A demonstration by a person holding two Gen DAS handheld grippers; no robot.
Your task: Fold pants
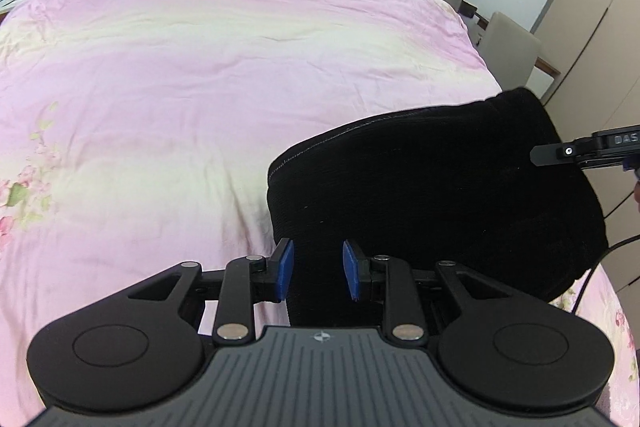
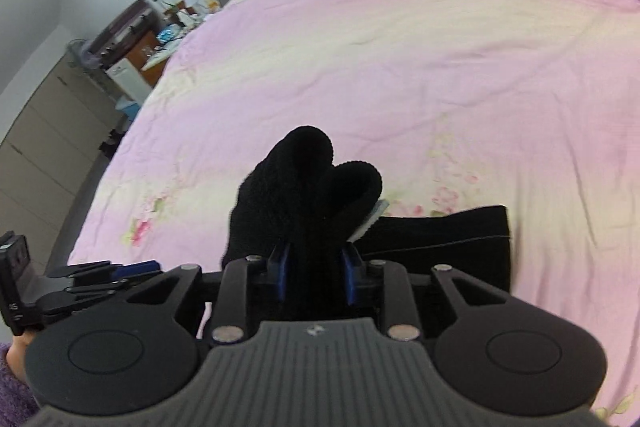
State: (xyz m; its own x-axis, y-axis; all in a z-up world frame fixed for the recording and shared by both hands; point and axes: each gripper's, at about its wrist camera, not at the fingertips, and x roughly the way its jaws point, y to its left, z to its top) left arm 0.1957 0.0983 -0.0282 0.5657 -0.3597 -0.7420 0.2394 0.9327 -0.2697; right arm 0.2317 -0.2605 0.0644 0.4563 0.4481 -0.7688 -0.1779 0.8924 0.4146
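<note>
Both tongs — left (image 1: 316, 269), right (image 2: 316, 277) — pinched the pants (image 1: 440, 195), raised off the bed (image 1: 200, 67); folding barely begun.

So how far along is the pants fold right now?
Midway. The black pants already look doubled into a thick bundle on the pink bedcover. The right tongs are shut on a bunched end of the fabric; the left tongs also appear to pinch an edge. Left: carry that end over, lay it flat, release.
</note>
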